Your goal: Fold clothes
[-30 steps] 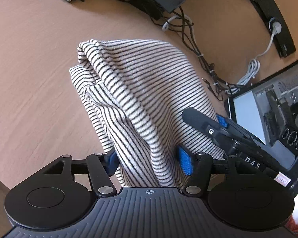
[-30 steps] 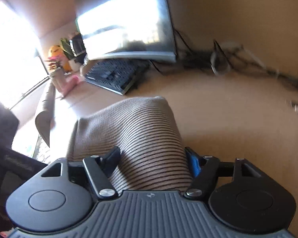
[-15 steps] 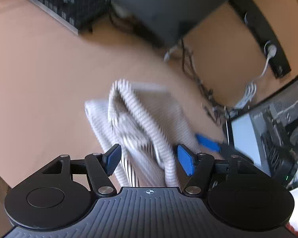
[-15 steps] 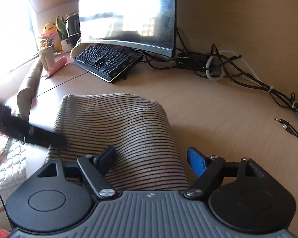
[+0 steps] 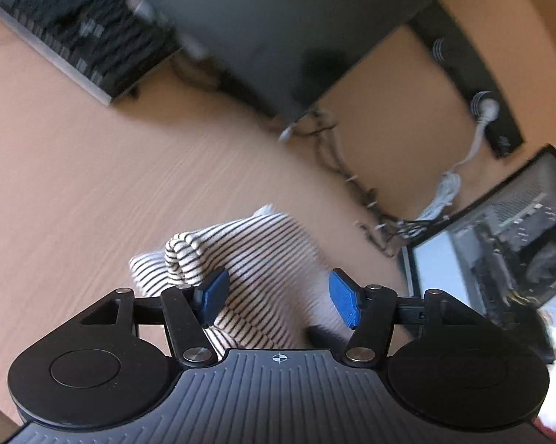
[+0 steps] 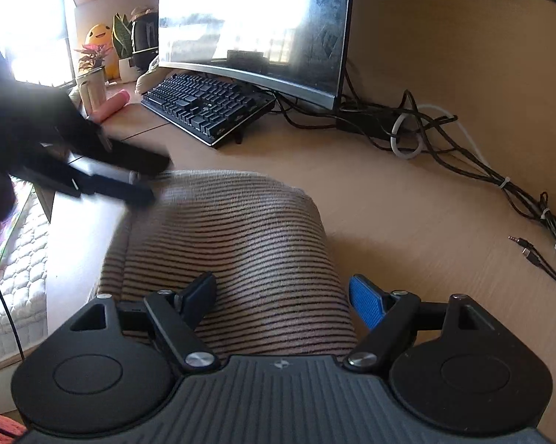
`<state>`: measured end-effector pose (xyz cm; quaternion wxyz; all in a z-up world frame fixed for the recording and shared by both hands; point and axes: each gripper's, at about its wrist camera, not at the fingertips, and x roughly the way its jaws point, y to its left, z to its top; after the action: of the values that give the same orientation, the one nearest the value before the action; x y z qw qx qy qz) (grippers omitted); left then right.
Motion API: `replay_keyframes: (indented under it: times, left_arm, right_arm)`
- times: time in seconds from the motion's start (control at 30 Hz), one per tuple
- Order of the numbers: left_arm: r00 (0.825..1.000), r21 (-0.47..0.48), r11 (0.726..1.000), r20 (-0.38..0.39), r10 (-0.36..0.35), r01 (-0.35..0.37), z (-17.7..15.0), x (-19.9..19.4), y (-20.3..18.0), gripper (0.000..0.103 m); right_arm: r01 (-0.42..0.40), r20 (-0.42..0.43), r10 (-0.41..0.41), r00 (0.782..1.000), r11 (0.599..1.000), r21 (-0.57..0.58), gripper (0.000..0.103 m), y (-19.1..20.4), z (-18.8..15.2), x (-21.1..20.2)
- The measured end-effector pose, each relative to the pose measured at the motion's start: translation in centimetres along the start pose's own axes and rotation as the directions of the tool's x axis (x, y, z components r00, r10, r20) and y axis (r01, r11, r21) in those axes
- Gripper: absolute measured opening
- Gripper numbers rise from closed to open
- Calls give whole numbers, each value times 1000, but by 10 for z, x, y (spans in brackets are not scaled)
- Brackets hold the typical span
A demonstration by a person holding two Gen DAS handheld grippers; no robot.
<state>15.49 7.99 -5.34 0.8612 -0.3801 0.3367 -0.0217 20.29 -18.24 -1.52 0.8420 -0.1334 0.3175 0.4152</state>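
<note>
Nearest, in the right wrist view, right gripper (image 6: 282,296) spread wide over the near end of the black-and-white striped knit garment (image 6: 237,251), blue pads clear of the cloth on either side, gripping nothing; a second ago clamped on that same end, so a release since then. Same story in the left wrist view: left gripper (image 5: 278,294) now gaping above the striped cloth (image 5: 248,259), where a second ago it pinched a hanging bundle; blurred picture, camera plainly moving, garment far smaller in view than half a second ago; seen from the right wrist as a dark smeared shape (image 6: 93,174) at the bundle's far left corner.

Meaning for the task, as a judgement: both holds let go, bundle laid down on the light wooden desk (image 6: 407,222) as a compact, doubled-over packet; fits either a finished fold just set down or a pause ahead of a further fold; no telling which.

Long axis of the packet running near to far from the right gripper, rounded folded end pointing far, towards the black keyboard (image 6: 207,107) and the curved monitor (image 6: 255,26); stripes lying across that axis, left to right; loose bunched edges on the left side, per the left wrist view. Farther right, tangle of black and white cables (image 6: 425,137), well apart from the cloth.
</note>
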Motion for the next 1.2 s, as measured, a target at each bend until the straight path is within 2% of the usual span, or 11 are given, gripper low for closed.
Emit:
replay_keyframes:
  times: [0.07,0.17,0.2,0.3,0.5,0.6,0.7,0.77,0.97,1.07,1.2]
  left_arm:
    - [1000,-33,999,-12,-19,19,4,7,9,66]
    - [998,-76,996,-21,-56,54,13,14,20,66]
    - [998,-85,994,-23,-64,62,14,16,23,66]
    - [997,-84,994,-21,-70,68,15,19,27,66]
    - [997,-95,993,-14,-72,70,18,16,30,66]
    - [999,-86,995,15,-53,54,19,5,22,69]
    - [1000,-68,998,15,-8,9,13,-2,14,73]
    - [1000,-54,998,10,26,-25,7,-6,9,82]
    - [992,-13,992,-1,128,-128,-11,-17,-7,80]
    - [984,14,984,-6,177,-177,-21,-22,-16,78]
    - [982,73,980,-25,188,-186,-36,-17,-28,76]
  right_arm:
    - [-21,7,21,1000,1000,-10,80,4,5,-6]
    - [-101,-3,101,995,995,-21,80,13,11,-9]
    - [-117,-13,116,993,992,-41,83,18,10,-7]
    - [-99,-39,94,995,985,-142,89,34,2,5]
    - [-105,-47,98,994,980,-170,90,36,2,9]
    - [-122,-54,115,992,981,-154,91,30,9,3]
    - [-95,-46,91,995,990,-103,91,16,16,-2]
    - [-73,-34,71,997,996,-53,91,4,20,-5]
    - [-49,19,47,999,996,80,91,-21,20,-10]
    - [-30,3,29,1000,994,104,76,-27,14,-5]
    - [-32,-48,36,998,996,82,76,-24,-2,4]
